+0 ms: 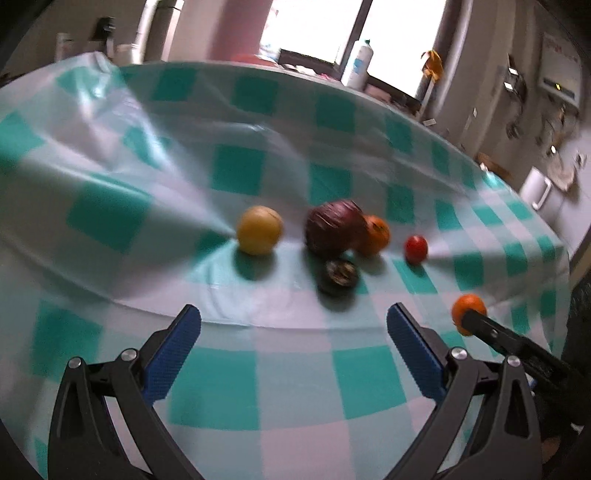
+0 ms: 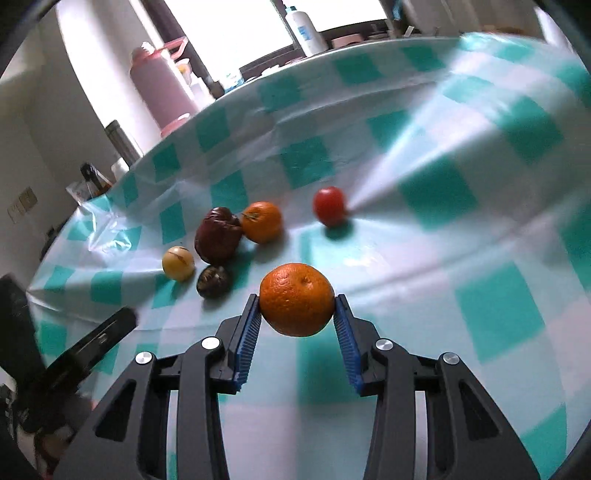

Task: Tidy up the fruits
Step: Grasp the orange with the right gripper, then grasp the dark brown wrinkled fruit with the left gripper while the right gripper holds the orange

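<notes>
My right gripper (image 2: 297, 301) is shut on an orange (image 2: 296, 298) and holds it just above the checked cloth; the orange also shows in the left wrist view (image 1: 468, 309). My left gripper (image 1: 293, 325) is open and empty, short of the fruit row. On the cloth lie a yellow fruit (image 1: 259, 230) (image 2: 178, 263), a dark red fruit (image 1: 335, 226) (image 2: 217, 232), a second orange (image 1: 376, 235) (image 2: 262, 221), a small dark round fruit (image 1: 338, 276) (image 2: 213, 281) and a small red tomato (image 1: 416, 249) (image 2: 329, 205).
The table is covered with a wrinkled teal and white checked cloth (image 1: 236, 384) (image 2: 480, 314). At its far edge stand a white bottle (image 1: 357, 64) (image 2: 306, 29) and a pink jug (image 2: 160, 86). The table's right edge drops off in the left wrist view (image 1: 565, 258).
</notes>
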A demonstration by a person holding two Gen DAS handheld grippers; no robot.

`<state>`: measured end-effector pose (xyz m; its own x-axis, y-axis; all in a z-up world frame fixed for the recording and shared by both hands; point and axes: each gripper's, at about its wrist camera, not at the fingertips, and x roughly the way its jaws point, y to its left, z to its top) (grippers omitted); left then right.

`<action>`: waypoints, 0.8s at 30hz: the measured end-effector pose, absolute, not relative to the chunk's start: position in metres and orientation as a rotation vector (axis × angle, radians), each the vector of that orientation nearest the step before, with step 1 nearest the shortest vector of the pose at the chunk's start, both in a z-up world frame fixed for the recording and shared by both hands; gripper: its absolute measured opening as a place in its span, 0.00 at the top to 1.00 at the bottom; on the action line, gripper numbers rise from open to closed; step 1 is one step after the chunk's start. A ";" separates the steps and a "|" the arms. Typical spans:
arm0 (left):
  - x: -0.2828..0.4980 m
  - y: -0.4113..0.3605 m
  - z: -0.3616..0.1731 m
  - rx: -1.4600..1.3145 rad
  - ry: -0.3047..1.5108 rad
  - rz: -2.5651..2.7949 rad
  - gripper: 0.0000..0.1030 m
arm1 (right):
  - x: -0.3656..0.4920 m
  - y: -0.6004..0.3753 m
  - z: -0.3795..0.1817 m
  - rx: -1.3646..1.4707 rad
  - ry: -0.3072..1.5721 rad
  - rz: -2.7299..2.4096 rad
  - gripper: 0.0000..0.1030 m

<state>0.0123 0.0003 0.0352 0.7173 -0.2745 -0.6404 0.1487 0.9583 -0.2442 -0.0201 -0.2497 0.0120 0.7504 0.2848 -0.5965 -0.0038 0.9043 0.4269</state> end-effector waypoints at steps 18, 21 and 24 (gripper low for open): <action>0.091 -0.085 0.006 0.025 0.916 -0.109 0.51 | -0.030 -0.265 0.011 0.524 0.633 0.248 0.60; 0.085 -0.084 0.004 0.018 0.906 -0.160 0.59 | -0.030 -0.265 0.011 0.523 0.633 0.249 0.60; 0.074 -0.070 0.004 -0.030 0.883 -0.181 0.59 | -0.031 -0.265 0.011 0.525 0.629 0.247 0.60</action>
